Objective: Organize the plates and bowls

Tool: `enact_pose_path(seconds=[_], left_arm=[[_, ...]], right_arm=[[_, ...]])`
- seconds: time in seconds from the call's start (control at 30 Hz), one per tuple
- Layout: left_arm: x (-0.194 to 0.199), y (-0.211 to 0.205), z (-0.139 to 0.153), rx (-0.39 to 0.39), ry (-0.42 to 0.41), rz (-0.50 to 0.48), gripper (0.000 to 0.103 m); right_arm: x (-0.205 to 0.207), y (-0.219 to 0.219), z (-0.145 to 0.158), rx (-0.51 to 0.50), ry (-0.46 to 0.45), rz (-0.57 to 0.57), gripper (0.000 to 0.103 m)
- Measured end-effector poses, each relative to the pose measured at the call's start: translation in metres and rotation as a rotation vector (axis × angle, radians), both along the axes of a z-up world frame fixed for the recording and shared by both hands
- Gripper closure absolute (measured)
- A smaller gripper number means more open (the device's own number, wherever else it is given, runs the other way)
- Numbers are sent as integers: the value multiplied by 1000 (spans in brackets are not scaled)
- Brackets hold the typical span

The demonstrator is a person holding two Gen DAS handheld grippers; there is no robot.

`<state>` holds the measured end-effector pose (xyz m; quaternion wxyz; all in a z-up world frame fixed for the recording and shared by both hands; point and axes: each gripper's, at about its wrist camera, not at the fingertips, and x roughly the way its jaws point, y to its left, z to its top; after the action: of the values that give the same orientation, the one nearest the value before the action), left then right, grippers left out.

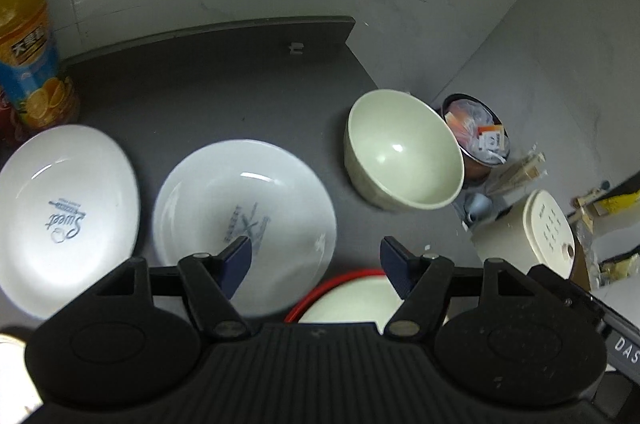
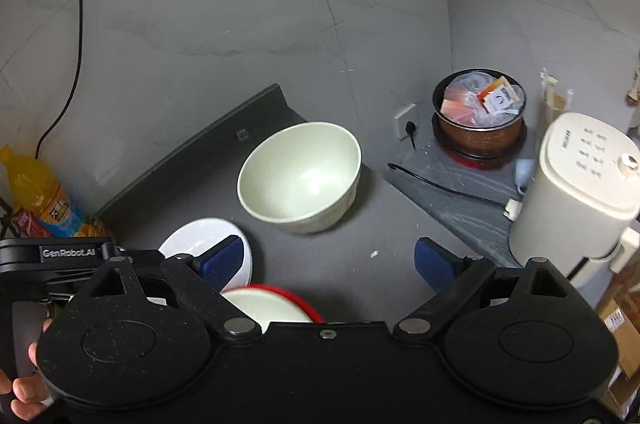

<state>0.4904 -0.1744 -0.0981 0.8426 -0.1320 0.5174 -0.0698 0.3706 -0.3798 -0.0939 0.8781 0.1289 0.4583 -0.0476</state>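
Observation:
Two white plates lie on the dark grey table (image 1: 224,84): one at far left (image 1: 64,212) with "Sweet" printed on it, one in the middle (image 1: 244,220). A pale green bowl (image 1: 400,152) stands at the right; it also shows in the right wrist view (image 2: 300,176). A red-rimmed bowl (image 1: 344,300) sits close below the grippers, also in the right wrist view (image 2: 272,304). My left gripper (image 1: 316,260) is open and empty, above the middle plate's near edge. My right gripper (image 2: 332,264) is open and empty, above the table in front of the green bowl.
An orange juice bottle (image 1: 28,36) stands at the table's far left. Beyond the table's right edge are a cooker pot with packets (image 2: 480,116), a white appliance (image 2: 580,192) and a cable (image 2: 440,184). A wall with a socket is behind.

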Motion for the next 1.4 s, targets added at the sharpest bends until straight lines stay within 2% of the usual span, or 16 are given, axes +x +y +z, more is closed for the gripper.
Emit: enact_pose_path(seconds=[0.2, 0.37, 0.5, 0.7, 0.8, 0.87, 0.97, 1.03, 1.07, 1.2, 1.23, 1.4], left_arm=[[28, -25, -8, -33, -6, 11, 34], [53, -37, -28, -69, 51, 85, 34], [70, -47, -41, -46, 65, 99, 35], [97, -54, -65, -50, 102, 135, 39], [107, -56, -73, -66, 119, 153, 45], [113, -55, -78, -72, 128, 169, 59], [120, -53, -85, -84, 150, 187, 72], [123, -51, -89, -88, 168, 202, 77], [124, -50, -92, -94, 178, 206, 79], [128, -51, -101, -119, 201, 201, 88], [127, -51, -102, -130, 198, 199, 92], [122, -55, -97, -110, 186, 180, 93]], right_arm=[[29, -21, -14, 40, 13, 54, 8], [56, -31, -30, 37, 46, 83, 9], [79, -44, -56, 169, 139, 71, 28], [108, -48, -84, 187, 190, 70, 38], [118, -51, -92, 205, 212, 65, 45], [124, -51, -98, 210, 226, 68, 48], [132, -51, -106, 237, 269, 54, 55], [135, -53, -113, 274, 292, 25, 64], [137, -54, -116, 280, 300, 17, 66], [138, -51, -124, 258, 321, -5, 80], [138, -51, -124, 248, 319, -3, 80], [133, -49, -116, 243, 308, 23, 80]])
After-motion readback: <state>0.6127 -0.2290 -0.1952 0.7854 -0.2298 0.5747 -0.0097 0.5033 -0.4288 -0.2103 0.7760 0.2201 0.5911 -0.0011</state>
